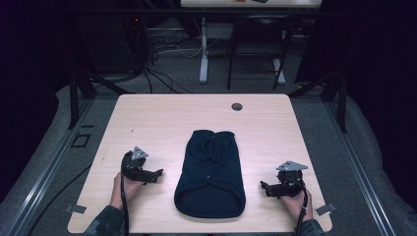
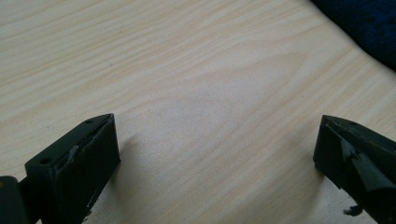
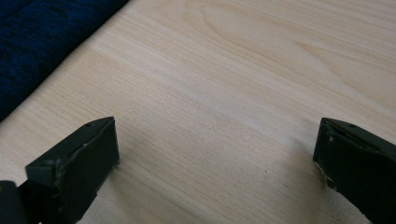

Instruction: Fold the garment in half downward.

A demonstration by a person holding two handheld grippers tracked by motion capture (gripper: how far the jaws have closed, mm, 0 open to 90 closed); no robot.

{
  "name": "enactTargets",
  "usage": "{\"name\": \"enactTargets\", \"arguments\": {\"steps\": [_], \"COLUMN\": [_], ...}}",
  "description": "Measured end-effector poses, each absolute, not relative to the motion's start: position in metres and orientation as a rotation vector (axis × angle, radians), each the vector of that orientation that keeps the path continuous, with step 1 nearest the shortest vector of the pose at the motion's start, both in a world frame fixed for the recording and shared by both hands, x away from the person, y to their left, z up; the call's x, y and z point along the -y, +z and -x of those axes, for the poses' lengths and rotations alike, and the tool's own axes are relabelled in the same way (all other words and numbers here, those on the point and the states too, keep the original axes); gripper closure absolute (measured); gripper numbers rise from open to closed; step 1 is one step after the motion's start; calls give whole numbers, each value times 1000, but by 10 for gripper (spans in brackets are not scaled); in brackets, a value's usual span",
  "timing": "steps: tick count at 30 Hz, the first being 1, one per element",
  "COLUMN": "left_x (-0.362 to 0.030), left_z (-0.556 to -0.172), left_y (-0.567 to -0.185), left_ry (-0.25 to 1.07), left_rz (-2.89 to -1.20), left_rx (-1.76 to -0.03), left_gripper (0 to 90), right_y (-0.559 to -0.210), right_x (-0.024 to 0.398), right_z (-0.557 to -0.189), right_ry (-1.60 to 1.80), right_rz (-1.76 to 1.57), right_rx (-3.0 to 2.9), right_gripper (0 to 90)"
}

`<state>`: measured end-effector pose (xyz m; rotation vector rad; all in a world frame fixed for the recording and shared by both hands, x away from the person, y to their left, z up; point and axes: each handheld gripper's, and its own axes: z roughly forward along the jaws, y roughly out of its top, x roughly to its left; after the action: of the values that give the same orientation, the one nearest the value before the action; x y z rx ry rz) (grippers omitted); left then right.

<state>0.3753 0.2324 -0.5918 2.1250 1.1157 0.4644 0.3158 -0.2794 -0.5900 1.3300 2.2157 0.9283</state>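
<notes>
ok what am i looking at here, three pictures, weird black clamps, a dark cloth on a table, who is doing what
A person sits at a wooden table holding a hand-operated gripper in each hand: the left gripper and the right gripper. The high view looks down from above. The other two pictures come from small cameras riding on each gripper, so the black fingers rise from the bottom edge. Between the hands lies a dark blue garment, spread flat. Both grippers are open, with bare wood between the fingers; nothing is held.
</notes>
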Motion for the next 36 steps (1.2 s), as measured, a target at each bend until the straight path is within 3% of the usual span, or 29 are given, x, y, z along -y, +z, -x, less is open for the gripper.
{"name": "enactTargets", "arguments": {"steps": [15, 19, 21, 36], "left_x": [-236, -235, -231, -198], "left_z": [-375, -376, -378, -400], "left_y": [-591, -589, -586, -564], "left_ry": [450, 437, 432, 386], "left_rz": [-2089, -2066, -2089, -2119], "left_rx": [-1145, -1152, -1132, -1017], "left_gripper": [12, 14, 8, 18], "right_y": [-589, -587, -582, -545], "right_x": [277, 276, 273, 230], "right_z": [-318, -320, -321, -346], "right_ry": [917, 939, 957, 974], "right_rz": [-1362, -1389, -1373, -1232], "right_rx": [-2203, -2194, -2214, -2326], "right_gripper": [11, 45, 135, 122]}}
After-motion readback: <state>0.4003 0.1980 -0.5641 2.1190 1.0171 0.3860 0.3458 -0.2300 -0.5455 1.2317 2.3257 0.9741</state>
